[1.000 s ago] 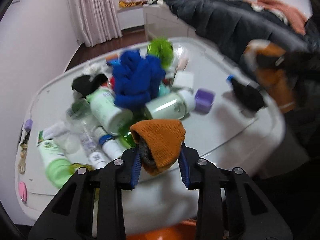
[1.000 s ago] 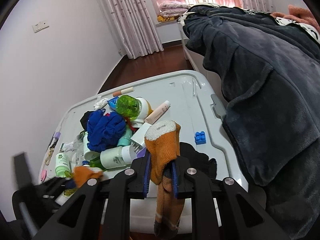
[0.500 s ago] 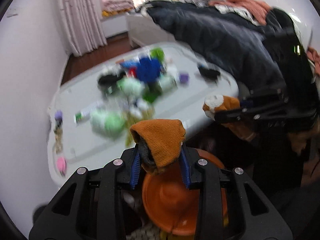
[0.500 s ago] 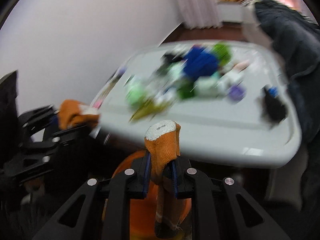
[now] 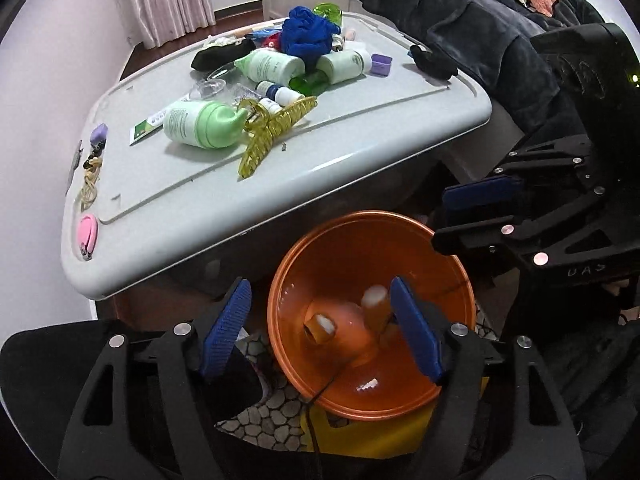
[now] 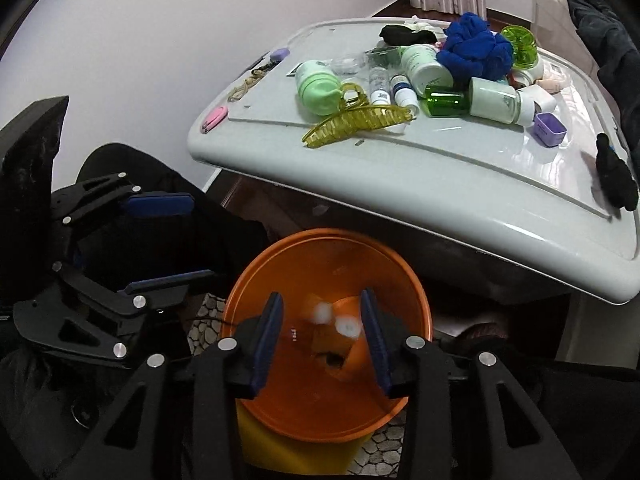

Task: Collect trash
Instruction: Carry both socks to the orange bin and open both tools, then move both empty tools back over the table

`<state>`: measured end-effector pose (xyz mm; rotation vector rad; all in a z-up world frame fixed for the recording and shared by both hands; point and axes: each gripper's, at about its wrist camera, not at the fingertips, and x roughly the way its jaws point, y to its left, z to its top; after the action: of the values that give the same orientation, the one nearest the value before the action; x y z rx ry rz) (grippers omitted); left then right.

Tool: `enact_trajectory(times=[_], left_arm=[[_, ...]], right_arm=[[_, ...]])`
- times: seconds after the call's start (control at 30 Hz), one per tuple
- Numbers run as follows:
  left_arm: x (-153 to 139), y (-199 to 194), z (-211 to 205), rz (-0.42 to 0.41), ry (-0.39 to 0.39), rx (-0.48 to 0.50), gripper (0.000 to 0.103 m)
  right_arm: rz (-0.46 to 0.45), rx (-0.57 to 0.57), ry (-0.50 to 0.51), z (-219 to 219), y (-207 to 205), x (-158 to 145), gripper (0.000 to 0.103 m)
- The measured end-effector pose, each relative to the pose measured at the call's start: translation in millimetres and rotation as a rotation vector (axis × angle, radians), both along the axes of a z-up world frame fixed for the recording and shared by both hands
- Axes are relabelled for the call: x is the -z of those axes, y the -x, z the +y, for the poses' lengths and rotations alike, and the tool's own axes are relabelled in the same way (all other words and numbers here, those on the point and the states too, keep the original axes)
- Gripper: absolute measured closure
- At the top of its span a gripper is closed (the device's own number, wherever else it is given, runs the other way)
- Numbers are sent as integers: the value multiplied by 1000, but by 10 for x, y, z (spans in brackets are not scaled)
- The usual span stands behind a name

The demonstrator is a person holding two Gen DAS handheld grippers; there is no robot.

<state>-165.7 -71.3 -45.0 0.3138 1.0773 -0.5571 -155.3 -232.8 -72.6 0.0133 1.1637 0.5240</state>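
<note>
Orange socks (image 5: 344, 322) that a second ago sat clamped in the left gripper (image 5: 320, 332) and right gripper (image 6: 322, 336) above the table (image 5: 360, 136) now lie in the orange basin (image 5: 448, 264) below, both jaws having just opened, nothing between them.

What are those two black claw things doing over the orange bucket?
A person holds a gripper in each hand and is tidying up. Both the left gripper and the right gripper hang over the orange bin. Their jaws have just been opening, and nothing is between them now. Two orange socks are blurry inside the bin, dropping in. The white table is covered in bottles, a yellow hair clip and a blue cloth.
</note>
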Motion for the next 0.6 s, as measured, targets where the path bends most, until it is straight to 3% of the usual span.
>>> enact_trajectory(times=[0.6], left_arm=[[-151, -158, -11, -42, 7, -54, 32]], right_arm=[[-55, 37, 6, -125, -42, -225, 62]])
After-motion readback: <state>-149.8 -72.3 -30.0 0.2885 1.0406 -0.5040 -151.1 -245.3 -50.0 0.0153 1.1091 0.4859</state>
